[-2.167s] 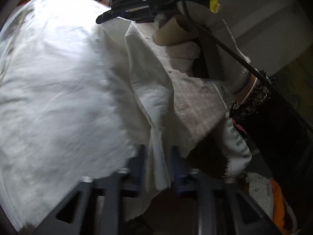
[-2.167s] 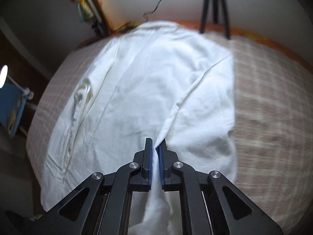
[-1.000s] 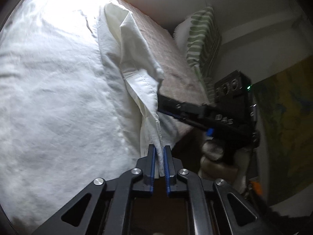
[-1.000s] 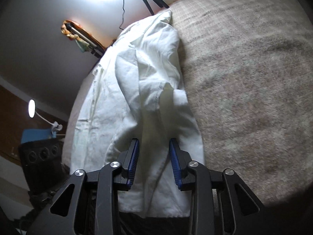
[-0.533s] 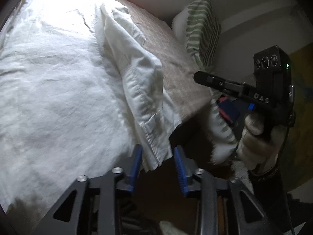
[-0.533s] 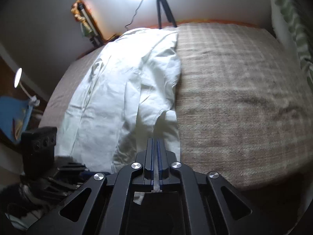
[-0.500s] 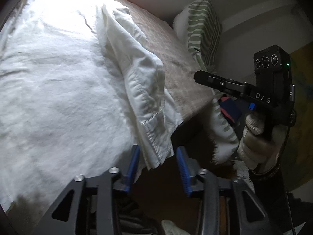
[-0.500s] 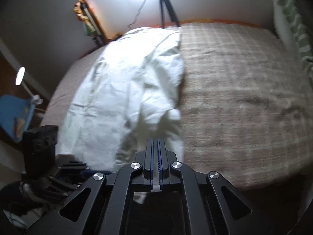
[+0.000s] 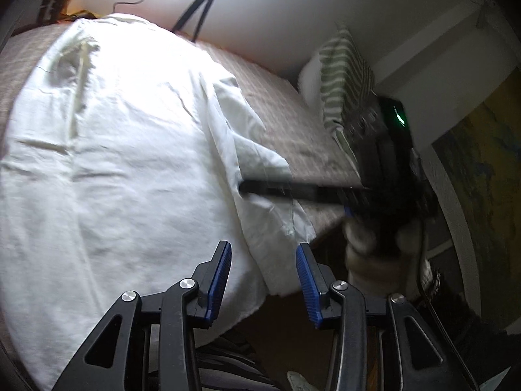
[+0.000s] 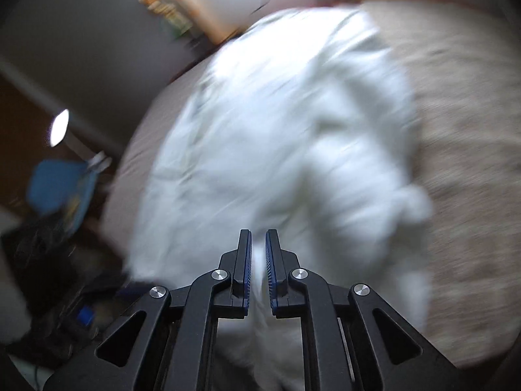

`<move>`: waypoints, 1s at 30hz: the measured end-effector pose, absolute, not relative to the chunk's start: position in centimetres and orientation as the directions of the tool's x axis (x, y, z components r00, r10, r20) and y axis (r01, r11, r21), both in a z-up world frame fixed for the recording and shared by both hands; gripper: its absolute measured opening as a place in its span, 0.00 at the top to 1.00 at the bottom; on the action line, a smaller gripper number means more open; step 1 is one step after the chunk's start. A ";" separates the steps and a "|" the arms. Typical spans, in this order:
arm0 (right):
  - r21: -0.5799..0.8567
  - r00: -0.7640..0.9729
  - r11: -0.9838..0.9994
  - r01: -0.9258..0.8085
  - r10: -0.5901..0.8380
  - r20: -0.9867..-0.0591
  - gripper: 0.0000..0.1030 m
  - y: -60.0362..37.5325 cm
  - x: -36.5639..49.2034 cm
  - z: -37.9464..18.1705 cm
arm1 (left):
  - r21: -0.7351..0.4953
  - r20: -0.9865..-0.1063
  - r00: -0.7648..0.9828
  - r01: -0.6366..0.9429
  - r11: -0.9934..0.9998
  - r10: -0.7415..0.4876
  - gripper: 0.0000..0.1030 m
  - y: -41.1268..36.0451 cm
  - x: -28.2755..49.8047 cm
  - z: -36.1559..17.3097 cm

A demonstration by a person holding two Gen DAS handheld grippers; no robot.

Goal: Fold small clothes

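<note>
Folding comes down here to taking the turned-over sleeve cleanly. One white shirt (image 9: 123, 150) lies spread on the bed (image 9: 293, 120), its near hem hanging a little over the bed's front edge, and one sleeve (image 9: 260, 176) is doubled along the shirt's right side with its cuff end at that same edge.

One left tool (image 9: 263, 273) hovers at the near edge with its jaws wide apart and nothing between them; the cuff end sits just ahead of the gap. One right tool (image 10: 259, 260) shows in its own view with its blue pads a narrow gap apart and white cloth visible in that gap; the picture is smeared, so I cannot tell whether the pads grip the cloth or merely straddle it. In the left view its long black fingers reach across the sleeve from the right.

To do this step well, I judge the left tool should close on the cuff's doubled edge, taking both layers. The right one should pin or lift the sleeve higher up, so the fabric stays taut and lands flat inside the shirt's outline, not bunched.

Other things, counted: one green-striped pillow (image 9: 345, 68) at the bed's far right, one tripod (image 9: 198, 9) behind the bed, one lamp (image 10: 58, 127) and one blue object (image 10: 62, 189) at the left, too blurred to name.
</note>
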State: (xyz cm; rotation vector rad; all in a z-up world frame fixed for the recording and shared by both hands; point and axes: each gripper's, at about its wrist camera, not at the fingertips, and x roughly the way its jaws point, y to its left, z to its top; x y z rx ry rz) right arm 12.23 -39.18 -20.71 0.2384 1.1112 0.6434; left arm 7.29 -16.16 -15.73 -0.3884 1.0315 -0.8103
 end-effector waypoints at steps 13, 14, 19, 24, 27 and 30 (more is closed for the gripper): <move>0.491 0.462 0.863 -0.121 0.486 -0.741 0.45 -48.2 10.2 -21.4 | -0.484 -0.707 0.270 0.489 0.726 -0.653 0.30 -23.8 6.2 -17.7; 0.486 0.451 0.864 -0.136 0.490 -0.746 0.52 -47.8 10.3 -21.8 | -0.468 -0.723 0.264 0.494 0.733 -0.639 0.35 -24.3 6.1 -18.1; 0.471 0.385 0.870 -0.144 0.488 -0.783 0.97 -45.7 11.4 -23.2 | -0.565 -0.722 0.193 0.389 0.727 -0.664 0.94 -24.5 8.1 -21.4; 0.437 0.411 0.872 -0.221 0.489 -0.769 0.99 -46.3 9.9 -18.7 | -0.794 -0.526 0.134 0.277 0.541 -0.840 0.99 -21.5 8.5 -21.2; 0.382 0.442 0.896 -0.229 0.445 -0.779 0.99 -47.2 9.1 -17.0 | -0.813 -0.502 0.138 0.263 0.520 -0.854 0.98 -20.7 8.7 -21.7; 0.273 0.433 0.943 -0.188 0.329 -0.839 0.99 -47.4 9.4 -18.6 | -0.755 -0.601 0.106 0.248 0.607 -0.792 0.83 -21.3 8.8 -23.8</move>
